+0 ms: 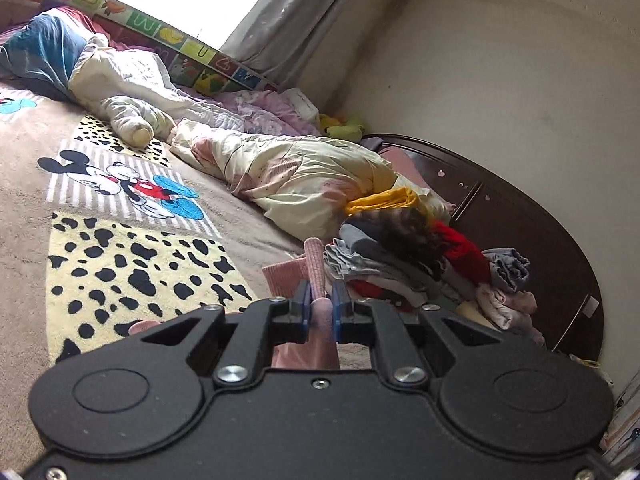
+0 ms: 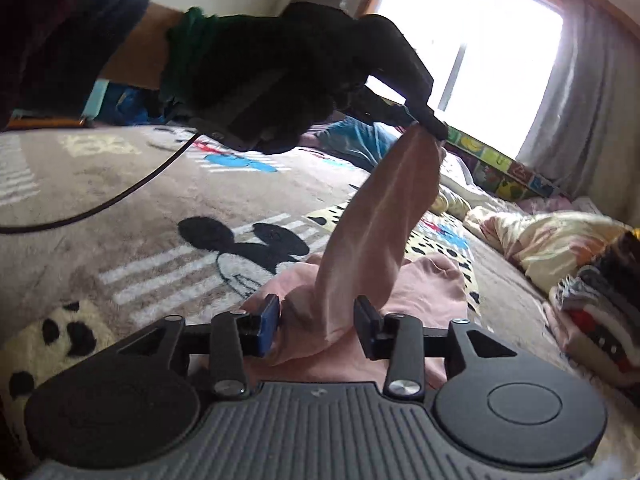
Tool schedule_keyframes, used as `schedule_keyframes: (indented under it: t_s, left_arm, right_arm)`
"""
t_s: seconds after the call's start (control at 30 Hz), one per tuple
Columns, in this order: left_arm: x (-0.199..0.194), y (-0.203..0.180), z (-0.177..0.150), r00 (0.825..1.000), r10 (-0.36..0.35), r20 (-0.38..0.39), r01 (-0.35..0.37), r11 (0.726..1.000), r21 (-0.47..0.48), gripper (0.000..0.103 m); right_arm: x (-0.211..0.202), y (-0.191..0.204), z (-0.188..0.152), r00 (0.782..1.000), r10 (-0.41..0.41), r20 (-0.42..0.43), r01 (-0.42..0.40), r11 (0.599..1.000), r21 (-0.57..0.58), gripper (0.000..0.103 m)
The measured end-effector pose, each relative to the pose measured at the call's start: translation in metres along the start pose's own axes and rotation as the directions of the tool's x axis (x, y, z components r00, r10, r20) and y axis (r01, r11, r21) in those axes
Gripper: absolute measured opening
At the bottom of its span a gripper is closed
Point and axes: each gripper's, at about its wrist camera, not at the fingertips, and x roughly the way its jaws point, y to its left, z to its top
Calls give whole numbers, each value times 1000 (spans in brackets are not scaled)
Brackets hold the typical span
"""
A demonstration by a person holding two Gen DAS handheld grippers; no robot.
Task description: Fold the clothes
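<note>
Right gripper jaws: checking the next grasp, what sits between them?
In the right wrist view, the right gripper is open, and the pink garment hangs between its jaws from the left gripper.

The alphabet play mat (image 1: 160, 30) leaning at the upper left shows single letters, "W" and "U" readable.

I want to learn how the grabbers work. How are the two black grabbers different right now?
The left gripper has its blue-padded fingers pinched shut on the pink ribbed garment, lifting a part of it above the bed. The right gripper has its fingers spread wide; the cloth hangs between them without being squeezed. Both are black with blue pads, and both are at the same pink garment.
</note>
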Motion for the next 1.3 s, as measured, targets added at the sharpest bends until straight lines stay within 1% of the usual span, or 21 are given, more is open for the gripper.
schedule_keyframes:
  t_s: [0.07, 0.13, 0.17, 0.2, 0.23, 0.27, 0.37, 0.47, 0.53, 0.57, 0.6, 0.7, 0.77, 0.8, 0.83, 0.9, 0.93, 0.97, 1.07, 1.2, 1.3]
  left_arm:
    - [0, 3, 1, 1000, 2, 9, -2, 1000, -15, 8]
    - [1, 6, 1, 1000, 8, 17, -8, 999, -32, 8]
    - [1, 8, 1, 1000, 12, 21, -11, 999, -41, 8]
    - [1, 10, 2, 1000, 15, 25, -14, 999, -50, 8]
    - [0, 12, 1, 999, 25, 29, -23, 998, -61, 8]
    - [-1, 14, 1, 999, 36, 33, -33, 997, -72, 8]
    - [-3, 23, -2, 997, 72, 18, -71, 994, -85, 8]
    - [0, 29, -3, 996, 84, 5, -83, 992, -95, 8]
    - [0, 30, -3, 998, 69, 7, -68, 993, -101, 8]
    - [1, 30, -2, 998, 57, 6, -56, 994, -99, 8]
    - [3, 29, -2, 999, 48, 2, -47, 995, -92, 8]
    - [9, 30, 1, 1000, 6, -14, -7, 996, -84, 8]
    - [15, 31, 2, 1000, -15, -26, 13, 996, -83, 8]
    - [17, 32, 3, 999, -26, -32, 23, 996, -82, 8]
    - [20, 32, 4, 999, -37, -38, 33, 996, -82, 8]
    - [24, 30, 5, 997, -51, -55, 47, 996, -74, 8]
    - [28, 27, 5, 996, -54, -68, 50, 997, -63, 8]
    - [31, 24, 5, 995, -59, -81, 55, 997, -50, 8]
    - [33, 20, 5, 994, -60, -87, 57, 998, -32, 8]
    - [36, 16, 4, 994, -60, -94, 60, 998, -8, 8]
    - [34, 27, 5, 996, -52, -67, 50, 998, -37, 8]
  right_arm:
    - [5, -9, 4, 1000, 7, -17, -5, 995, 97, 53]
    - [16, -9, 6, 998, 12, -56, -4, 991, 137, 52]
    - [23, -8, 4, 997, 17, -82, -6, 991, 135, 48]
    - [31, -6, 0, 994, 24, -109, -10, 992, 128, 41]
    - [37, -6, -5, 989, 32, -144, -13, 991, 133, 25]
    - [40, -8, -11, 985, 39, -168, -13, 988, 154, 20]
    - [34, -5, -21, 984, 28, -174, -3, 990, 141, 19]
    - [28, 8, -21, 988, -22, -156, 29, 999, 45, 19]
    - [22, 17, -20, 990, -67, -122, 66, 998, -15, 24]
    - [20, 19, -19, 992, -90, -93, 86, 995, -44, 30]
    - [17, 22, -17, 993, -101, -63, 97, 993, -69, 32]
    - [11, 24, -13, 997, -74, 1, 74, 990, -121, 33]
    - [9, 26, -11, 997, -73, 39, 79, 981, -180, 33]
    - [8, 25, -10, 997, -56, 51, 65, 980, -190, 33]
    - [8, 23, -9, 998, -26, 48, 35, 981, -193, 33]
    - [10, 23, -9, 999, 0, 39, 9, 974, -227, 33]
    - [12, 24, -10, 999, 30, 26, -23, 970, -243, 34]
    - [13, 26, -11, 997, 72, 7, -68, 964, -257, 33]
    - [18, 29, -14, 991, 132, -28, -134, 939, -316, 35]
    - [28, 23, -8, 975, 199, -98, -219, 932, -290, 35]
    - [36, 15, -3, 954, 260, -151, -291, 926, -240, 35]
